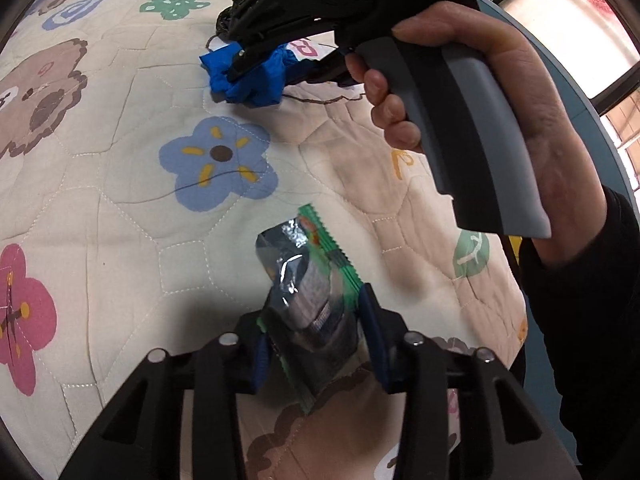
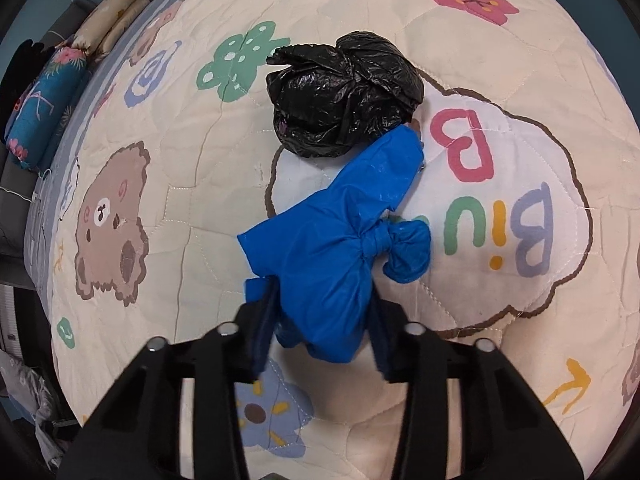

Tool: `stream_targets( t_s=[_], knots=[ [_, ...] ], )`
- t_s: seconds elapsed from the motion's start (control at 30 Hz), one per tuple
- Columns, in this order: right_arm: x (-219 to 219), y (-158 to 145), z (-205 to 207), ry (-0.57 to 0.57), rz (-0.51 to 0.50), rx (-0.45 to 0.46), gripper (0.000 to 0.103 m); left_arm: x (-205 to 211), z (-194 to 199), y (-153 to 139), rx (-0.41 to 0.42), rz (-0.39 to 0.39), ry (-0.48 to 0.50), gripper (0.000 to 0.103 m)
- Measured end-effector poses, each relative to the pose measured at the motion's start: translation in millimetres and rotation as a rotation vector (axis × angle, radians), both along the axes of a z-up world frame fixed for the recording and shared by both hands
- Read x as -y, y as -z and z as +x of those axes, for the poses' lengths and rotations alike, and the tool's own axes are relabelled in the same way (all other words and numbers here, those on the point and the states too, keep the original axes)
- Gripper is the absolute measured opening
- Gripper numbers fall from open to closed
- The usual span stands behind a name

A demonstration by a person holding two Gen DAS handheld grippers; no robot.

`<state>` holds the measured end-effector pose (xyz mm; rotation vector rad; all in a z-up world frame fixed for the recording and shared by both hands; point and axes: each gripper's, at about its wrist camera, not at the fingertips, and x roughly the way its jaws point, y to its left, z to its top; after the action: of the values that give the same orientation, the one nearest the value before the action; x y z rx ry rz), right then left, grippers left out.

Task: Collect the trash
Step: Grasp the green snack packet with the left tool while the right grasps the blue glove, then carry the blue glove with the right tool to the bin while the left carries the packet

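My left gripper [image 1: 316, 344] is shut on a silver and green snack wrapper [image 1: 308, 288] and holds it above the quilt. My right gripper [image 2: 324, 320] is shut on a knotted blue plastic bag [image 2: 340, 240] that lies on the quilt. In the left wrist view the right gripper [image 1: 236, 66] shows at the top with the blue bag [image 1: 256, 76] in its fingers. A crumpled black plastic bag [image 2: 344, 92] lies just beyond the blue bag, touching its far end; it is mostly hidden behind the right gripper in the left wrist view.
A cream quilt [image 2: 200, 184] with bears, flowers and letters covers the bed [image 1: 120, 208]. Pillows [image 2: 48, 104] lie at the far left edge of the bed. A window [image 1: 592, 28] is at the upper right in the left wrist view.
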<state>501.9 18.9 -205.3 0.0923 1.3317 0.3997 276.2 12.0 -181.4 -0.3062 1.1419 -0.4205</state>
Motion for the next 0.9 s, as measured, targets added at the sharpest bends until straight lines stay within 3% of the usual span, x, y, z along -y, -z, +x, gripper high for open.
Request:
stream_targets(
  t_s=[0.2,0.9],
  knots=[
    [7,-6,-8,-0.016,-0.005,0.027,0.021,6,-2,-5,0.004,-0.016,0.017,0.031],
    [82,-19,-48,0.015,0.043,0.025,0.020,23,-21,-13,-0.018,-0.012,0.059,0.031]
  ],
)
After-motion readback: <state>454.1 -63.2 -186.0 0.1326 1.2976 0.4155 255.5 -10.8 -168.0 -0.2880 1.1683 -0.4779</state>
